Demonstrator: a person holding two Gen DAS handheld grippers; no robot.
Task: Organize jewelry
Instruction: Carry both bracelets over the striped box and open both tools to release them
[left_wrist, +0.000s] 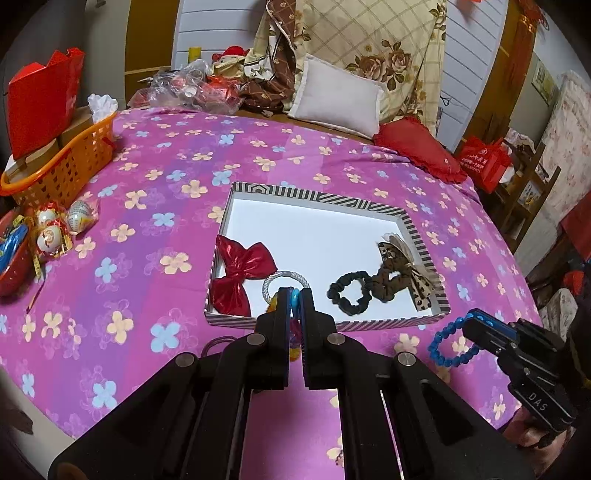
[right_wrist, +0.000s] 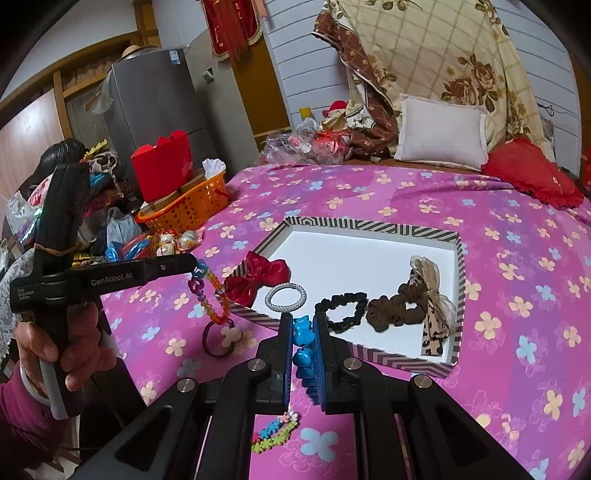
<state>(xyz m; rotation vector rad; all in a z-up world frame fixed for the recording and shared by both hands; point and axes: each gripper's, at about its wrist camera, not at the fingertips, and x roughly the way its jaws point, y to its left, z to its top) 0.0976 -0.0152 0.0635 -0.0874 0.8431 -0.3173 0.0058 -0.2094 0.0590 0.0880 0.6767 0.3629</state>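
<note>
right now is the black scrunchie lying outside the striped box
No, the black scrunchie lies inside the striped box, on its white floor between the silver hair tie and the brown scrunchie.

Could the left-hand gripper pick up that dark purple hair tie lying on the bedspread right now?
Probably not yet: the left gripper is shut on a multicolored bead bracelet. The purple hair tie lies uncovered just below it, outside the striped box.

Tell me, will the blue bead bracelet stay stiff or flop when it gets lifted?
Probably floppy: the blue bead bracelet hangs in a loose loop from the right gripper. Its beads look smooth and shiny, so they might slip. It seems light, since pinching one end holds it.
</note>
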